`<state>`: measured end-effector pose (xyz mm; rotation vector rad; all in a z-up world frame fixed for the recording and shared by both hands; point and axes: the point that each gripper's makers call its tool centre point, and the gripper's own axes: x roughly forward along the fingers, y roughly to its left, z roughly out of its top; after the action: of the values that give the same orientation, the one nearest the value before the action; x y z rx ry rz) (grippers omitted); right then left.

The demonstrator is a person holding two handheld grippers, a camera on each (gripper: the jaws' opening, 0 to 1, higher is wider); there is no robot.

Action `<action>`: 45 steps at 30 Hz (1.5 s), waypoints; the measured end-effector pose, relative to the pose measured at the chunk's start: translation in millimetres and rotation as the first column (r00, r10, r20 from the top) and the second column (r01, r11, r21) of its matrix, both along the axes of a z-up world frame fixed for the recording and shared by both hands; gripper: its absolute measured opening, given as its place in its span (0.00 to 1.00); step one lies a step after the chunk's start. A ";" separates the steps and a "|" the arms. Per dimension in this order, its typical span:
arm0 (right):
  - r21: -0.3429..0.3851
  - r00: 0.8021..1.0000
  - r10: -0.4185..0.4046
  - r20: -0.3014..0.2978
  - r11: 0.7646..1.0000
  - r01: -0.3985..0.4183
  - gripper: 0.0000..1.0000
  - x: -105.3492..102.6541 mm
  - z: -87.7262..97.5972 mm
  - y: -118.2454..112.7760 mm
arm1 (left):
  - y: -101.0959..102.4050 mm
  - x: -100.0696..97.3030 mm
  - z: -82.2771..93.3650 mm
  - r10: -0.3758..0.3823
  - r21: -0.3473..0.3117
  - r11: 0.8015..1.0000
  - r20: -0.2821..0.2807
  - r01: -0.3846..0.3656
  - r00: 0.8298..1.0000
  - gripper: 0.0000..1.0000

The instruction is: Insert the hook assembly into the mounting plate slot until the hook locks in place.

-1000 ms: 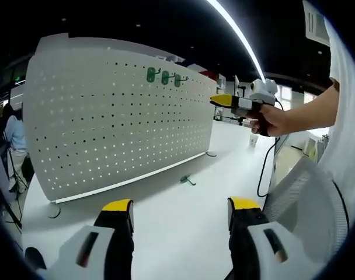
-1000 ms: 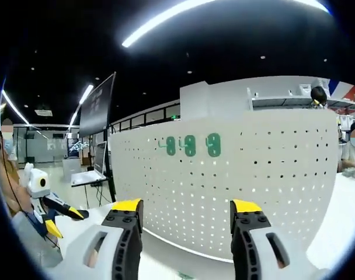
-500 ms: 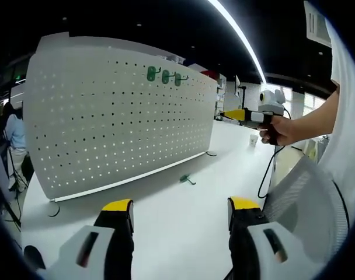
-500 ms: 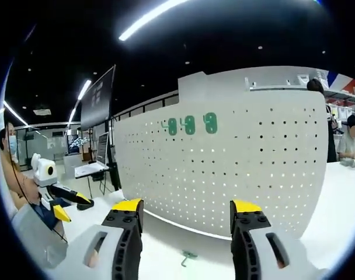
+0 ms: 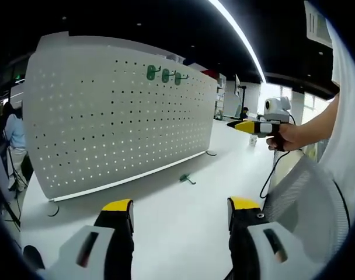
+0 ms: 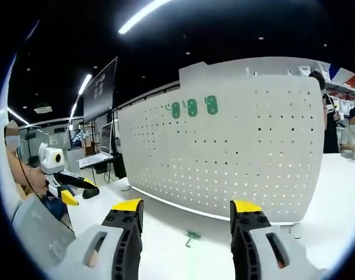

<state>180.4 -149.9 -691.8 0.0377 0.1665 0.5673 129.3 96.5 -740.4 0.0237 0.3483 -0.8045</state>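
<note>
Both grippers empty, jaws apart, over bare white table [image 5: 183, 221]
Green hook [image 6: 192, 237] lies ahead between right gripper [image 6: 186, 217] jaws; left gripper [image 5: 180, 211] faces pegboard [image 5: 119, 116] with open tabletop between

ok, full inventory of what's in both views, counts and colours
pegboard: 1, white, perforated, upright on the table, mounted on a base strip
hooks on pegboard: 3, green, in a row near the top edge
loose hook: 1, green, lying on the table in front of the pegboard
table: 1, white, under everything
monitor: 1, dark, in the background left of the pegboard in the right gripper view
bystanders: at least 2, in the background past either end of the pegboard
left gripper: fingers yellow-tipped, apart, empty, low over the table
right gripper: fingers yellow-tipped, apart, empty, aimed at the pegboard
person's hand: 1, holding the right gripper
</note>
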 end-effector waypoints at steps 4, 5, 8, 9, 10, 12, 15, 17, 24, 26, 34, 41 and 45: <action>-0.008 0.999 0.016 -0.030 1.000 -0.016 0.58 -8.2 -11.2 -1.2 | 0.1 -0.5 -1.9 0.000 0.002 1.000 -0.004 0.000 1.000 0.67; -0.014 0.999 0.017 -0.031 1.000 -0.018 0.58 -9.7 -13.1 -1.7 | 0.4 -0.5 -2.5 0.000 0.003 1.000 -0.005 0.000 1.000 0.67; -0.009 0.997 0.032 -0.063 0.999 -0.032 0.58 -16.3 -21.0 -2.1 | 0.9 -0.3 -4.1 -0.002 0.004 1.000 -0.008 0.002 1.000 0.67; -0.016 0.997 0.036 -0.071 0.999 -0.037 0.58 -18.8 -23.8 -2.4 | 1.0 -0.3 -4.5 -0.002 0.006 1.000 -0.009 0.002 1.000 0.67; -0.024 0.997 0.037 -0.070 0.999 -0.039 0.58 -19.8 -24.8 -2.6 | 0.9 -0.3 -4.5 -0.003 0.006 1.000 -0.010 0.003 1.000 0.67; -0.029 0.996 0.046 -0.083 0.998 -0.048 0.58 -23.9 -28.8 -3.4 | 1.0 0.2 -4.9 -0.003 0.006 1.000 -0.011 0.003 1.000 0.67; -0.029 0.994 0.043 -0.099 0.999 -0.046 0.58 -28.6 -33.3 -7.8 | 0.5 0.3 -6.4 -0.005 0.006 1.000 -0.016 0.005 1.000 0.67; -0.029 0.994 0.040 -0.105 0.999 -0.043 0.58 -30.3 -35.3 -10.2 | -0.7 -0.3 -7.0 -0.010 0.010 1.000 -0.018 0.010 1.000 0.67; -0.027 0.989 0.045 -0.139 0.998 -0.049 0.59 -39.3 -43.8 -13.4 | -3.1 -1.5 -12.8 -0.017 0.011 1.000 -0.033 0.017 0.999 0.67; -0.027 0.988 0.049 -0.147 0.998 -0.054 0.59 -41.5 -45.6 -13.6 | -2.5 -1.3 -13.7 -0.013 0.009 1.000 -0.038 0.014 0.999 0.67; -0.018 0.987 0.042 -0.155 0.999 -0.046 0.59 -43.1 -45.5 -16.6 | -1.2 -1.3 -16.4 -0.011 0.010 1.000 -0.046 0.012 0.999 0.67; -0.011 0.987 0.046 -0.155 0.999 -0.048 0.59 -42.1 -45.1 -15.6 | -5.6 -2.2 -21.2 -0.024 0.013 1.000 -0.059 0.025 0.998 0.66; -0.010 0.987 0.050 -0.155 0.999 -0.052 0.59 -43.0 -41.8 -14.5 | -10.8 8.7 -17.4 -0.049 0.017 0.999 -0.053 0.050 0.997 0.66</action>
<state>137.4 -164.3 -733.6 0.0643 0.3230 0.6149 138.0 85.6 -757.8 0.0282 0.4059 -0.8517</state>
